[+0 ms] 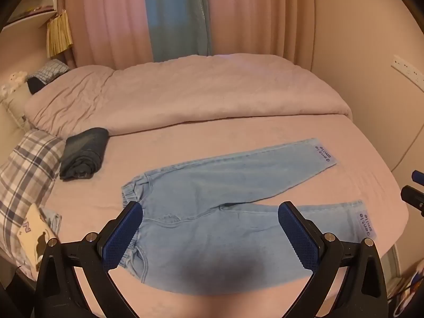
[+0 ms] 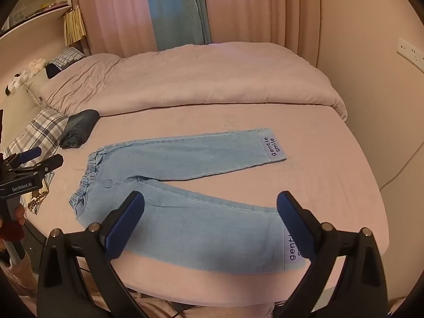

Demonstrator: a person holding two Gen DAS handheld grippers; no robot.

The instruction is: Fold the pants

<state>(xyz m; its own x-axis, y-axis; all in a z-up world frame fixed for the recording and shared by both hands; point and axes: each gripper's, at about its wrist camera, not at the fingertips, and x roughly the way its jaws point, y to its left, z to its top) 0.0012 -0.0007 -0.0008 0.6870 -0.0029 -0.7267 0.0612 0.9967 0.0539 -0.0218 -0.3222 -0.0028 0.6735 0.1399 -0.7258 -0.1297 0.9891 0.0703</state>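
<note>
Light blue denim pants [image 1: 212, 185] lie flat on the pink bed [image 1: 238, 129], waistband to the left, both legs spread out toward the right with "gentle smile" cuffs. My left gripper [image 1: 210, 233] hovers open above the waist and seat, nothing between its blue pads. In the right wrist view the pants [image 2: 185, 164] spread the same way, and my right gripper [image 2: 210, 222] hangs open over the near leg by its cuff. The left gripper [image 2: 37, 159] shows at the left edge there, and the right one [image 1: 413, 196] peeks in at the right edge of the left wrist view.
A rolled dark garment [image 1: 84, 153] lies left of the pants by a plaid pillow [image 1: 23, 167]. A folded pink duvet [image 1: 185, 92] covers the bed's far half. Curtains [image 1: 172, 13] hang behind. A wall [image 1: 371, 106] runs along the right, and the bed's near edge is just below the grippers.
</note>
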